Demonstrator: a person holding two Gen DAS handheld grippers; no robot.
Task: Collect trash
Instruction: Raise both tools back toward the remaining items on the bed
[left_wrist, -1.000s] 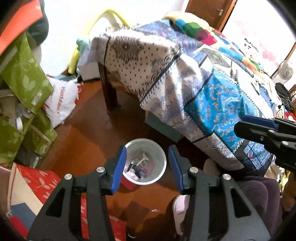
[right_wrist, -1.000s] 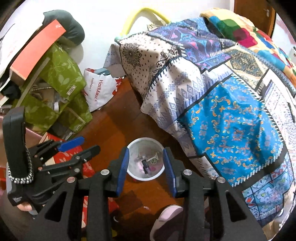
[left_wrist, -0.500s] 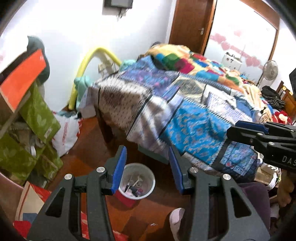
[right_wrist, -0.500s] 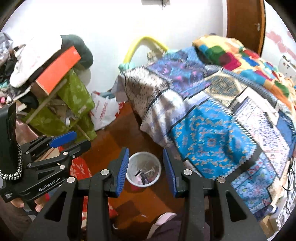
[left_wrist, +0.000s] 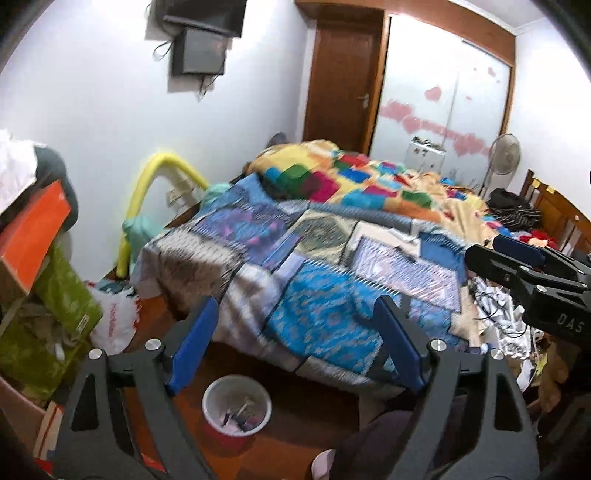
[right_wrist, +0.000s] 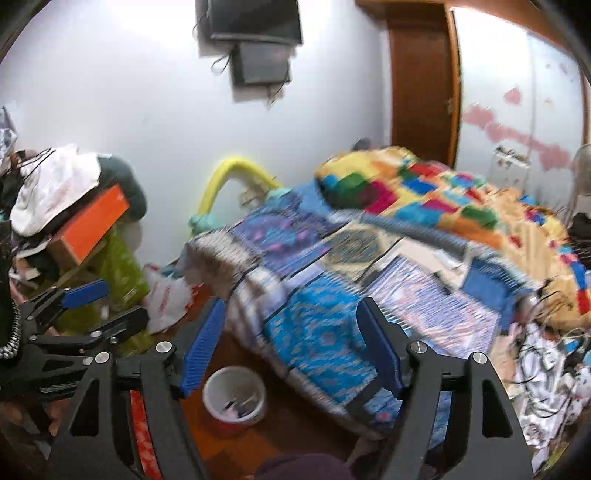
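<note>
We see a smooth white plastic bin (left_wrist: 236, 406) on a glossy red-brown wooden floor (left_wrist: 303, 417). Patchwork cloth covers the bed (left_wrist: 332, 266). The door (left_wrist: 340, 81) is varnished wood, each claw matt black plastic with blue pads.

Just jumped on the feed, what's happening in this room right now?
A person is collecting trash in a cluttered bedroom with a gripper in each hand. The left gripper and right gripper are both empty, and their jaws have just been opening. The small white bin stands on the wooden floor beside the bed, below both grippers, with a few scraps already inside. Both grippers now look across the bed, where papers and cables lie at its right end. Nothing is held at the moment.
</note>
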